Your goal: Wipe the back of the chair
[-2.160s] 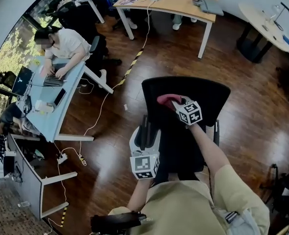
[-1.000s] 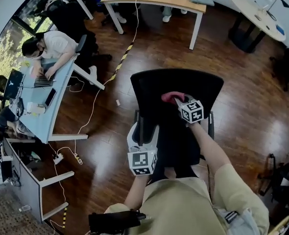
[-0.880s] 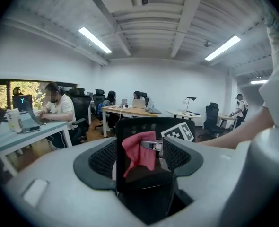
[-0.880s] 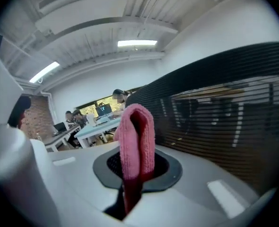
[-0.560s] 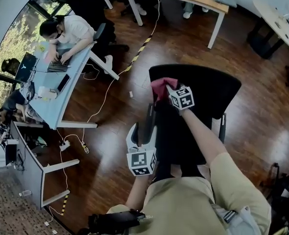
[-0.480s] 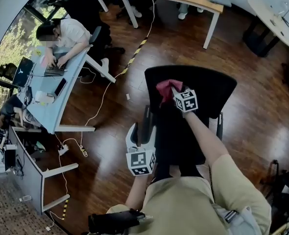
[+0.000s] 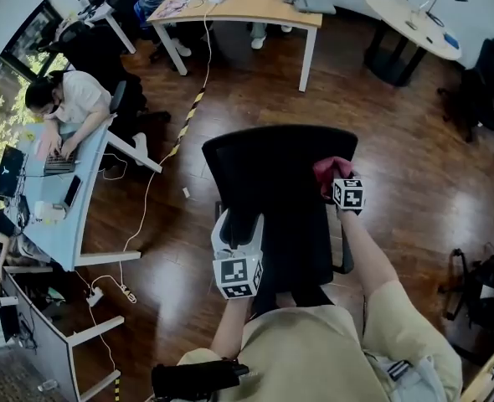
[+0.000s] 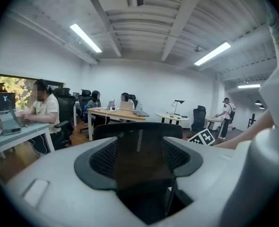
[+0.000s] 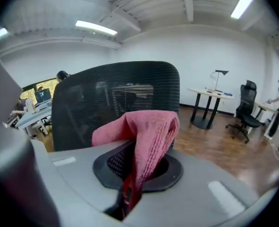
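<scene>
The black mesh chair back [image 7: 264, 162] stands in front of me; it fills the middle of the right gripper view [image 9: 106, 98]. My right gripper [image 7: 337, 184] is shut on a pink cloth [image 7: 329, 172] and holds it against the right edge of the chair back. In the right gripper view the cloth [image 9: 146, 134] drapes out of the gripper [image 9: 129, 190]. My left gripper [image 7: 238, 222] is shut on the chair's left armrest [image 8: 142, 162], a dark flat slab between the jaws, which have just been closing on it. The chair back's top [image 8: 139, 128] shows beyond the armrest.
A wooden desk [image 7: 247, 7] and a round table [image 7: 406, 11] stand at the back. A person types at a light blue desk [image 7: 63, 182] on the left. Cables [image 7: 151, 195] run over the wood floor. Another black chair [image 7: 481, 82] and dark gear [image 7: 481, 296] stand at the right.
My right gripper has carried the pink cloth across the chair back from its left part to its right edge. The left gripper has kept its place on the armrest.
</scene>
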`<state>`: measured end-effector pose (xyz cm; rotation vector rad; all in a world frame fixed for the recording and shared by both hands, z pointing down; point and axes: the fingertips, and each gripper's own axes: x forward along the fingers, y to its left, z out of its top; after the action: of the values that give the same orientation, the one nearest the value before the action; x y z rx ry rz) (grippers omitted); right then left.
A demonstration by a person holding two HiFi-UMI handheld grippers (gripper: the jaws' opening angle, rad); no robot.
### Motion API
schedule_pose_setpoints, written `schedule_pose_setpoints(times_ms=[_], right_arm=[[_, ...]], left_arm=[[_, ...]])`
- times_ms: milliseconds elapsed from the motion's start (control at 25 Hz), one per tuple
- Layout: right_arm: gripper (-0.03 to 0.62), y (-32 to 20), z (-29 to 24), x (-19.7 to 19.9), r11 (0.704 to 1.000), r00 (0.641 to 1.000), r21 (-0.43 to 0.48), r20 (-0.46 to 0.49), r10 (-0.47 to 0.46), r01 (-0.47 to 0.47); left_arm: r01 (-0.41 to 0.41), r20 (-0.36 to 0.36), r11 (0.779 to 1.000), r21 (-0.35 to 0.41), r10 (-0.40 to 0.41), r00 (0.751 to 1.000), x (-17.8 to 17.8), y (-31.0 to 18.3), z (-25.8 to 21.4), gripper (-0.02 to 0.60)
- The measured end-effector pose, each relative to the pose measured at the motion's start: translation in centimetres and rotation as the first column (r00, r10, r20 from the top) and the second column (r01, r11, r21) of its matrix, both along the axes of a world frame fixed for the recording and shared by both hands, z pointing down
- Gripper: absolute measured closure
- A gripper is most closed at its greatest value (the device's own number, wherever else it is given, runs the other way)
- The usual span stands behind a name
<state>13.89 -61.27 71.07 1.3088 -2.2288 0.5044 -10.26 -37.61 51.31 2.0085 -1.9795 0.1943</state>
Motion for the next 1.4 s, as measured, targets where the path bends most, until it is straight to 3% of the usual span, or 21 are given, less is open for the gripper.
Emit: schedule_pose_setpoints(times_ms=[120,240,360,440,520,600,680,760,880,960,1080,1160,1320,1400], right_arm=[[0.574,1.4,0.9,-4.2,0.997,0.993,-0.079,0.116,-0.008,0.017],[0.571,4.2,1.3,-13.4,0.967,0.953,-0.114,0.233,-0.195,0.226],[0.568,8.1,0.4,-24.6,0.876,0.836,-0.071,0.345,-0.427,0.477],[0.568,10.5,0.2,-30.5,0.819,0.777,-0.042,0.347,-0.525,0.572],[0.569,11.5,0.4,-34.4,0.805,0.769,-0.018,0.307,-0.560,0.593],[0.571,11.4,0.8,-36.0,0.822,0.784,-0.004,0.302,-0.542,0.569],[0.571,10.6,1.2,-35.5,0.847,0.800,-0.002,0.328,-0.502,0.532],[0.571,8.9,1.8,-32.3,0.884,0.841,-0.006,0.311,-0.443,0.468],[0.571,5.5,2.5,-22.6,0.952,0.920,-0.029,0.269,-0.286,0.304],[0.571,3.3,2.2,-15.3,0.985,0.949,-0.037,0.279,-0.149,0.166],[0.571,0.9,1.7,-5.6,0.999,0.974,-0.025,0.228,-0.020,0.026],[0.572,0.7,1.4,-1.9,1.000,0.981,-0.014,0.194,-0.017,0.020],[0.572,1.2,2.6,-0.2,0.997,0.987,-0.062,0.160,-0.025,0.035],[0.572,2.2,3.9,-2.4,0.989,0.981,-0.128,0.191,-0.043,0.069]], left_arm=[[0.028,-0.002,0.999,-0.018,-0.028,1.000,-0.5,1.2,0.5,0.310],[0.083,0.004,0.996,-0.040,-0.083,0.997,-2.2,2.8,1.2,0.310],[0.148,0.016,0.986,-0.070,-0.147,0.989,-4.4,4.8,2.3,0.310],[0.188,0.020,0.978,-0.095,-0.186,0.982,-5.7,6.2,3.0,0.310],[0.218,0.024,0.969,-0.116,-0.217,0.976,-7.0,7.5,3.5,0.310],[0.231,0.025,0.964,-0.135,-0.229,0.973,-7.9,8.4,4.0,0.310],[0.228,0.025,0.963,-0.143,-0.227,0.974,-8.5,8.5,4.4,0.310],[0.209,0.022,0.967,-0.144,-0.208,0.978,-8.5,7.8,5.0,0.310],[0.137,0.010,0.981,-0.135,-0.137,0.991,-7.0,5.7,5.7,0.310],[0.088,0.007,0.988,-0.124,-0.088,0.996,-5.9,4.1,5.9,0.310],[0.031,0.003,0.993,-0.114,-0.031,1.000,-3.6,1.6,6.2,0.310],[0.001,-0.001,0.994,-0.106,-0.001,1.000,-1.8,0.3,6.0,0.310],[-0.011,-0.001,0.996,-0.093,0.011,1.000,0.7,-0.7,5.2,0.310],[0.016,0.002,0.995,-0.101,-0.015,1.000,0.5,-0.1,5.0,0.310]])
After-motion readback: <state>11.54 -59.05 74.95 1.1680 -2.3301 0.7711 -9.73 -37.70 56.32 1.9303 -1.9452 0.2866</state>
